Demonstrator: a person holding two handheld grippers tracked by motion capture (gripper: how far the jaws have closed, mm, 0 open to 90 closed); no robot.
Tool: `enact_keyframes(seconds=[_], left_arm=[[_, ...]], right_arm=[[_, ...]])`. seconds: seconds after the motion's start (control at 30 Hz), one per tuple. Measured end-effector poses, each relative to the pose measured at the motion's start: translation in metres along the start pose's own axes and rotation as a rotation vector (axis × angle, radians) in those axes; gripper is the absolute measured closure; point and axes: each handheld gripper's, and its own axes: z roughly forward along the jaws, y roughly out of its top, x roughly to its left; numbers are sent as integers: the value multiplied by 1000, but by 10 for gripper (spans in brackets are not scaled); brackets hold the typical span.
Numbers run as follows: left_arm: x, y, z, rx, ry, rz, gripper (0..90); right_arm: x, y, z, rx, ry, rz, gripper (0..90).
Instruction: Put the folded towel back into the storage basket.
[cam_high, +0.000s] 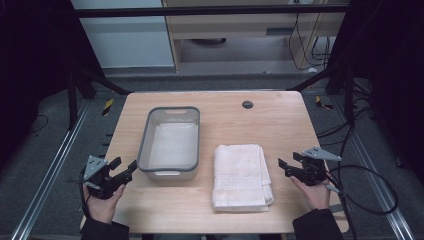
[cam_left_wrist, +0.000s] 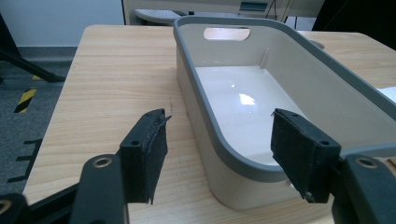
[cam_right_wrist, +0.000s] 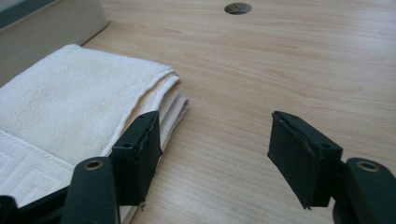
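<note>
A beige bin with a grey rim (cam_high: 143, 141) stands empty on the wooden table (cam_high: 280, 125), left of centre. To its right lies a folded white towel (cam_high: 240, 175). My left gripper (cam_high: 125, 166) hovers at the bin's near left corner, jaws open. In the left gripper view that gripper (cam_left_wrist: 218, 126) frames the near corner of the bin (cam_left_wrist: 299, 70) without touching it. My right gripper (cam_high: 289, 162) is open just right of the towel. In the right gripper view its (cam_right_wrist: 215, 123) left jaw sits beside the edge of the towel (cam_right_wrist: 70, 93), with bare wood between the jaws.
A round dark grommet (cam_high: 247, 104) sits in the tabletop at the back, also visible ahead of the right gripper as the grommet (cam_right_wrist: 237, 8). Cables (cam_high: 370, 190) loop on the floor to the right. Black frame struts (cam_high: 95, 80) flank the table's far corners.
</note>
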Motion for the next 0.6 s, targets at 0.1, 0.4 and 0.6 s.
enact_keyframes(seconds=[0.1, 0.4, 0.6], left_arm=[[-3, 3, 0, -5, -4, 3, 373], [-14, 12, 2, -12, -18, 31, 399], [-24, 19, 5, -11, -32, 40, 411]], right_arm=[[0, 4, 0, -1, -2, -14, 350], [2, 18, -3, -19, 10, -22, 359], [4, 25, -3, -29, 25, -17, 359]])
